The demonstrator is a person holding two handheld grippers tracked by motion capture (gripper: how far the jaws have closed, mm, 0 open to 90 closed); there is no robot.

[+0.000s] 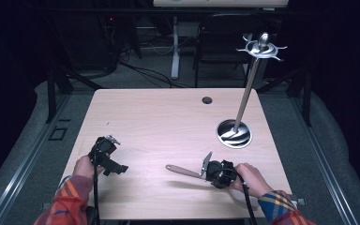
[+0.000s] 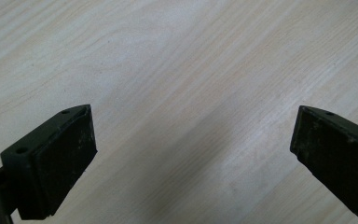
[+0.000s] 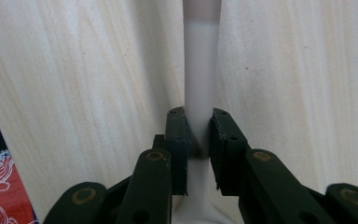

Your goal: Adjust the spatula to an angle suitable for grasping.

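— Pale wood-grain table (image 1: 168, 122) first, since it's the biggest thing and my landmark. What stands on it?

— Toward the table's far right corner I see a tall metal hanging stand with a round chrome base (image 1: 234, 133) and a crown of hooks up top. I judge it's the destination, set well clear of the working area so nothing gets knocked.

— And your tongs?

— My right gripper (image 1: 210, 169), near the table's front edge, right of middle, is pressed together on the handle of a long beige-handled kitchen utensil (image 1: 183, 170). Its gripper view shows both pads pinching that pale handle (image 3: 200, 93). The utensil lies flat along the tabletop, free end pointing toward the table's left; holding it low on the handle should leave the far end free for a hook, I reckon.

— The other one?

— My left gripper (image 1: 115, 165), near the table's front left, hangs spread wide over bare wood, holding nothing.

— Any writing?

— None I can read anywhere.
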